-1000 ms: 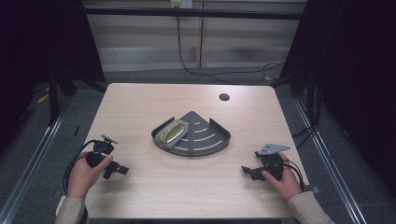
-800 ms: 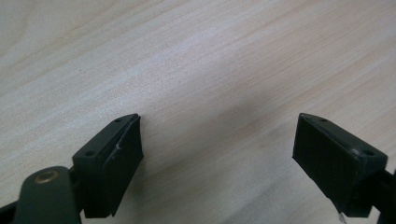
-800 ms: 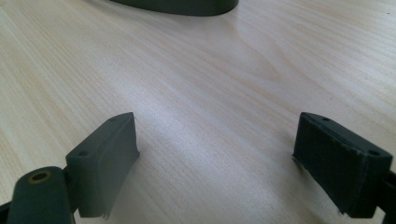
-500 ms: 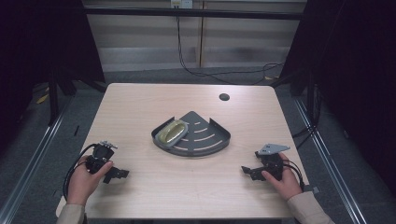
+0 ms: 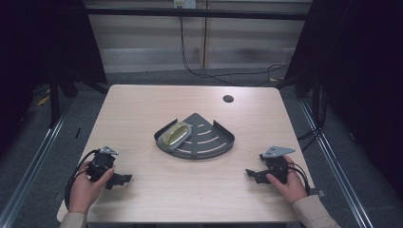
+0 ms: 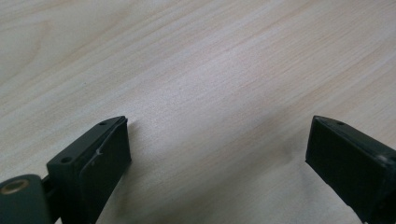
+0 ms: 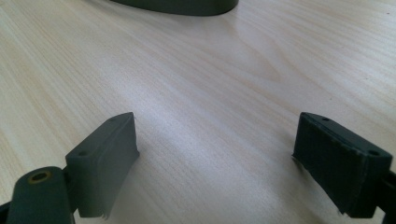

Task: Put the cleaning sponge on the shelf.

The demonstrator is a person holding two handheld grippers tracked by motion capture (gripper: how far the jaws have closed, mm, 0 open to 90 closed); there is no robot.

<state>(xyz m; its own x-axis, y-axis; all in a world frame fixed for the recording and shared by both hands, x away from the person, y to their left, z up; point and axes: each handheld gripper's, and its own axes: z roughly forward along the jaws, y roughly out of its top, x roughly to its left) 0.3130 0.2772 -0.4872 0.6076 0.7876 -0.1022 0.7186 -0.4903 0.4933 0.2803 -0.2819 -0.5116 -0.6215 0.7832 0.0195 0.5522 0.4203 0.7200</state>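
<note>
The table point(image 5: 142, 109) carries the dark corner tray point(image 5: 216, 142) at its middle, with the yellow-green soap dish point(image 5: 174, 134) lying in the tray's left part. My left gripper point(image 5: 124, 179), jaws just opened wide on nothing, and my right gripper point(image 5: 250, 173), likewise spread and empty, rest well apart from it. I judge the placing done; any next move means reaching back in to the tray.

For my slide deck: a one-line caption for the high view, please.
Both open grippers, left gripper and right gripper, rest on the table beside a dark corner rack holding a yellowish bar.
</note>
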